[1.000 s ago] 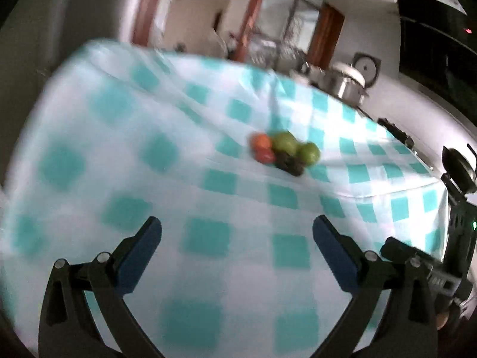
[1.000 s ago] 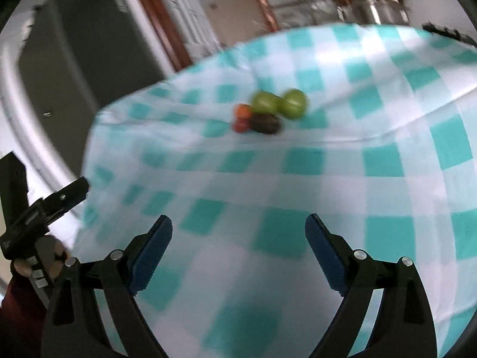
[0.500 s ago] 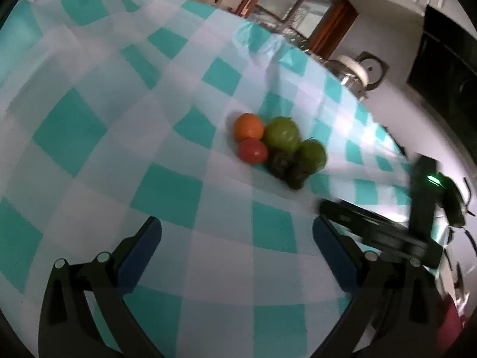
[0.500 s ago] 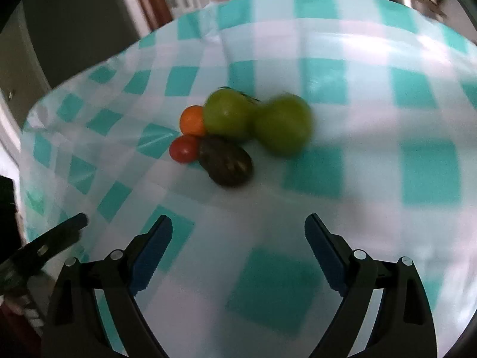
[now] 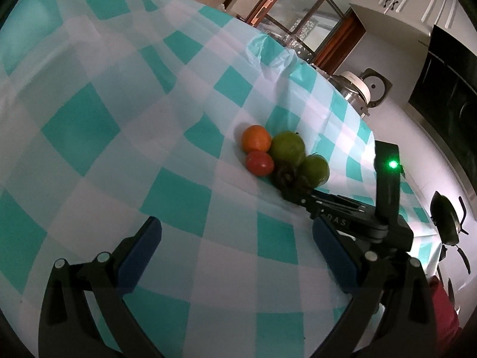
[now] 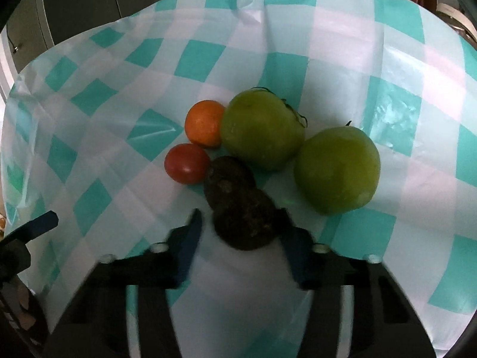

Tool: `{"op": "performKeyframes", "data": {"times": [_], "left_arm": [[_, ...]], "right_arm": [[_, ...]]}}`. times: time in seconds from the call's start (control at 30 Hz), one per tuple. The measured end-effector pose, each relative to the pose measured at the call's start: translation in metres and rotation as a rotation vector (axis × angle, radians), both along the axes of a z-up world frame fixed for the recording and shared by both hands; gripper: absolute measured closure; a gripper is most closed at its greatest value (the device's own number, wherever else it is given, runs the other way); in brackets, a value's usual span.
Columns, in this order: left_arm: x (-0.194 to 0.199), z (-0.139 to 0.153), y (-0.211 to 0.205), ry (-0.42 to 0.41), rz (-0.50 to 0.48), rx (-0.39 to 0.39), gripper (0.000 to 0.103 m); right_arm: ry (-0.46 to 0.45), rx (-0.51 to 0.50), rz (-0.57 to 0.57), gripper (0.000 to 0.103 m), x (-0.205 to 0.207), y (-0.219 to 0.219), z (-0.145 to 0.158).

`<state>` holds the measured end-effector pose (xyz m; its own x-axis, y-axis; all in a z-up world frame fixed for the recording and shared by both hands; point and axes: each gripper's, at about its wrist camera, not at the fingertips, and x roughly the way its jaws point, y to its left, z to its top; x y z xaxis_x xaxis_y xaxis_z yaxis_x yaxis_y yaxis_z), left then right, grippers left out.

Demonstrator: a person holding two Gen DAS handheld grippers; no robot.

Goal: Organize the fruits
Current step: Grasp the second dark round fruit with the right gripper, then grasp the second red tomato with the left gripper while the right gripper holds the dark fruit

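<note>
A cluster of fruit lies on the teal-and-white checked tablecloth (image 6: 119, 59): an orange (image 6: 204, 123), a red tomato (image 6: 187, 163), two green fruits (image 6: 262, 128) (image 6: 337, 168) and a dark avocado (image 6: 238, 205). My right gripper (image 6: 240, 226) has its blue-padded jaws on either side of the avocado's near end, narrowing around it; contact is unclear. In the left wrist view the same cluster (image 5: 286, 158) lies ahead. My left gripper (image 5: 235, 238) is open and empty above the cloth, and the right gripper (image 5: 301, 195) reaches in from the right to the avocado (image 5: 287, 176).
Behind the table's far edge stand a steel pot with a white lid (image 5: 353, 89), a wooden-framed glass door (image 5: 298, 9) and white cabinets (image 5: 396, 3). A dark pan (image 5: 447, 217) hangs at the right. A dark fridge (image 6: 83, 3) stands beyond the table's left side.
Both grippers moved in toward the fruit. The right gripper came down over the avocado and its jaws narrowed around it. The left gripper stayed open.
</note>
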<state>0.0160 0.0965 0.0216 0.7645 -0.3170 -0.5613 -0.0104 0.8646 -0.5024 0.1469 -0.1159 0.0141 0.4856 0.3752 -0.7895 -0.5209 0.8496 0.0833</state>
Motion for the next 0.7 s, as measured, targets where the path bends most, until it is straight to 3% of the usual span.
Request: {"op": "performKeyframes", "data": {"times": [0.1, 0.33, 0.47, 0.63, 0.7], "left_arm": [[-0.001, 0.001, -0.002, 0.001, 0.004, 0.025, 0.002], [0.001, 0.001, -0.014, 0.03, -0.048, 0.075, 0.002], [0.008, 0.0, -0.023, 0.076, -0.037, 0.114, 0.002], [0.045, 0.004, -0.049, 0.125, -0.024, 0.304, 0.002], [0.07, 0.004, -0.061, 0.151, -0.068, 0.385, 0.006]], "right_arm": [[-0.026, -0.001, -0.03, 0.062, -0.023, -0.01, 0.001], [-0.063, 0.172, -0.254, 0.062, -0.094, -0.085, 0.013], [-0.049, 0.289, -0.383, 0.062, -0.096, -0.115, 0.013], [-0.011, 0.361, -0.404, 0.062, -0.086, -0.125, 0.007], [-0.012, 0.366, -0.392, 0.061, -0.087, -0.123, 0.008]]}}
